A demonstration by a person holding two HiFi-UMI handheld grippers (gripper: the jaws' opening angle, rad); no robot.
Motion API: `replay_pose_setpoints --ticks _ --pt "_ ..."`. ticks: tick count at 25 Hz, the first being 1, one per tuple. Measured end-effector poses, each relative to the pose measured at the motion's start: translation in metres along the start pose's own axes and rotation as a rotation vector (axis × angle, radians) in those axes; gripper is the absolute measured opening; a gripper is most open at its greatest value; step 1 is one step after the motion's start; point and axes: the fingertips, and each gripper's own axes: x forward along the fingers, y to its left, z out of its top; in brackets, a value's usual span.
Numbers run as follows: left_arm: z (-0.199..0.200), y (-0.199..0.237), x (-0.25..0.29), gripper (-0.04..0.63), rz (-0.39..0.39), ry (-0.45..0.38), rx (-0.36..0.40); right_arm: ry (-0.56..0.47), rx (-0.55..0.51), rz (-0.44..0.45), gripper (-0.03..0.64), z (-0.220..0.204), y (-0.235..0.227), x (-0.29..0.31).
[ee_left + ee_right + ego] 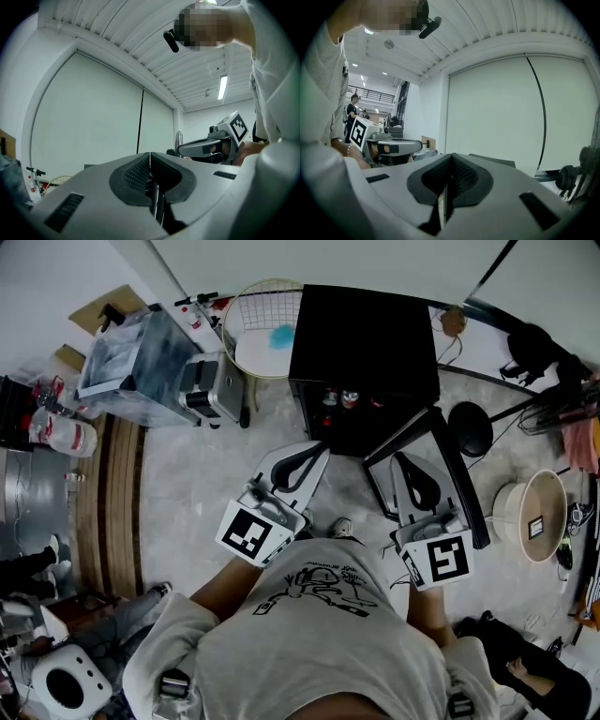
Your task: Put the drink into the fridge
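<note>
The left hand-held gripper (314, 454) has its jaws pressed together with nothing between them, and its own view shows the pads meeting edge to edge. The right hand-held gripper (401, 465) is the same, closed and empty. Both are held level in front of the person's chest, pointing toward the black fridge (366, 324), whose door (469, 493) hangs open to the right, behind the right one.

No drink is being carried. The only drinks in sight are small cans (330, 397) standing just inside the fridge's open front, too small to read. Judging from that, the placing step looks done, or else no drink has been picked up yet. The pictures do not show which. If the drink is already in, the next move calls for a push on the door's free edge to swing it shut.

Counted: two hand-held grippers, one fridge, one open door, at least two cans inside with perhaps a third reddish one beside them, and one wire basket (246, 310) left of the fridge.
</note>
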Motion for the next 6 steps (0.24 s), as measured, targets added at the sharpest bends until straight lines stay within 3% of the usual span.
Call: replay_pose_setpoints --ticks 6 --pt "0.0010 -0.0003 0.0020 0.023 0.008 -0.001 -0.003 -0.004 -0.002 0.005 0.006 0.0014 -0.0027 -0.0011"
